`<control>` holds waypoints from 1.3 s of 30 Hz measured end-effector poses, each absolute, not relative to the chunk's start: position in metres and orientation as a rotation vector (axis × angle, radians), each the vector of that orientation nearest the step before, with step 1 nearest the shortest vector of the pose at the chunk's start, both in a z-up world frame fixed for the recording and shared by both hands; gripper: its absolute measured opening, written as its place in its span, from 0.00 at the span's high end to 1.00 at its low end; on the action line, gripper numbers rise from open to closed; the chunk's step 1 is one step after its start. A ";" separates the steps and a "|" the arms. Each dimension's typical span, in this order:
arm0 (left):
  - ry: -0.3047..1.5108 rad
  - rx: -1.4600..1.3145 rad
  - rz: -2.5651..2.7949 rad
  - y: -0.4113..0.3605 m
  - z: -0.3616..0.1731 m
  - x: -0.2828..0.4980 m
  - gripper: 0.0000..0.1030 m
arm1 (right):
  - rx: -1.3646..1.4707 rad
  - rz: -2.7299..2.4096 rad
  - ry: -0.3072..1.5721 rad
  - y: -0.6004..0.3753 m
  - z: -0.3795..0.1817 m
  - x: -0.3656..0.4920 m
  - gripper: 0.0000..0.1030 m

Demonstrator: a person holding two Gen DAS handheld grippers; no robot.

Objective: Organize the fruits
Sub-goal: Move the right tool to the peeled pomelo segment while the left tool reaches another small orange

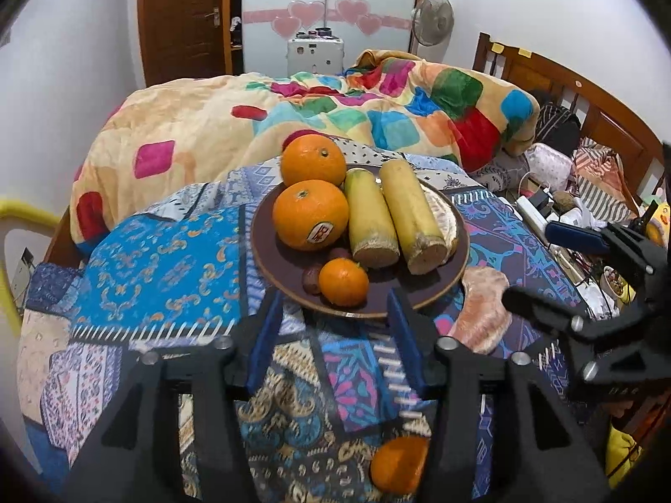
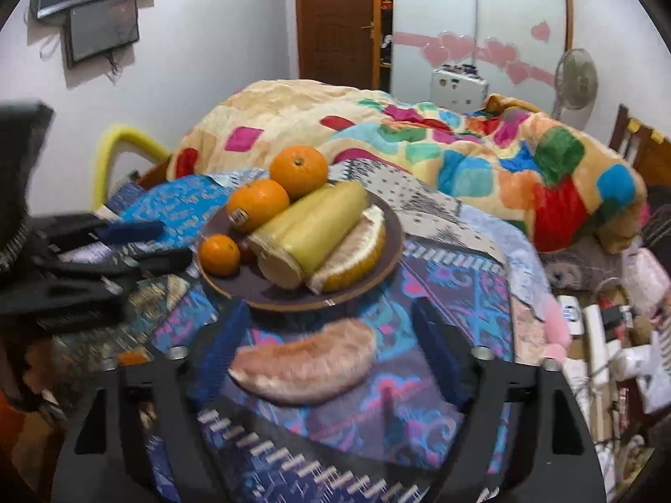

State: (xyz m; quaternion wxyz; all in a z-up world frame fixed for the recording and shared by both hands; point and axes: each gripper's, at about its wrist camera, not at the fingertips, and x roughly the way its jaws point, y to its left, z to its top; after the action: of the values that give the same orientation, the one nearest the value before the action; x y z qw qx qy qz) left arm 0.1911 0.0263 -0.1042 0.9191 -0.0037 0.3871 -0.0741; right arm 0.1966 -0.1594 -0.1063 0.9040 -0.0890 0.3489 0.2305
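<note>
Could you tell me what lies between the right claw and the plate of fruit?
A peeled pomelo segment lies on the patterned cloth between the open right claw and the plate, seen in the right wrist view.

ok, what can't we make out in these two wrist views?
- Small dark red fruits on the plate: mostly hidden behind the small orange in both views; kind and count unclear.
- Loose orange, left wrist view: partly covered by the left tool's frame.
- Pomelo wedge, right wrist view: motion-blurred between the open right tool fingers.
- Orange sticker: text too small to read.
</note>
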 end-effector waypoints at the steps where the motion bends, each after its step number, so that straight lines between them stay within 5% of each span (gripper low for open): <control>1: 0.791 -0.007 -0.145 0.028 -0.104 0.187 0.42 | -0.206 0.456 0.714 -0.158 -0.109 0.192 0.11; 5: 0.787 -0.002 -0.127 0.034 -0.104 0.174 0.37 | -0.246 0.445 0.727 -0.151 -0.116 0.183 0.04; 27: 0.807 -0.024 -0.110 0.059 -0.115 0.136 0.35 | -0.264 0.386 0.914 -0.155 -0.151 0.195 0.04; 39: 0.845 -0.028 -0.135 0.028 -0.119 0.114 0.35 | -0.171 0.317 0.955 -0.218 -0.145 0.176 0.23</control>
State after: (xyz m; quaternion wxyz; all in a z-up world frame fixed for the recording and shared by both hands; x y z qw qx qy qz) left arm 0.1139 0.0278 -0.1188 0.9097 -0.0138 0.4098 -0.0653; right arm 0.1762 -0.2176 -0.1445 0.8725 -0.0820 0.4571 0.1519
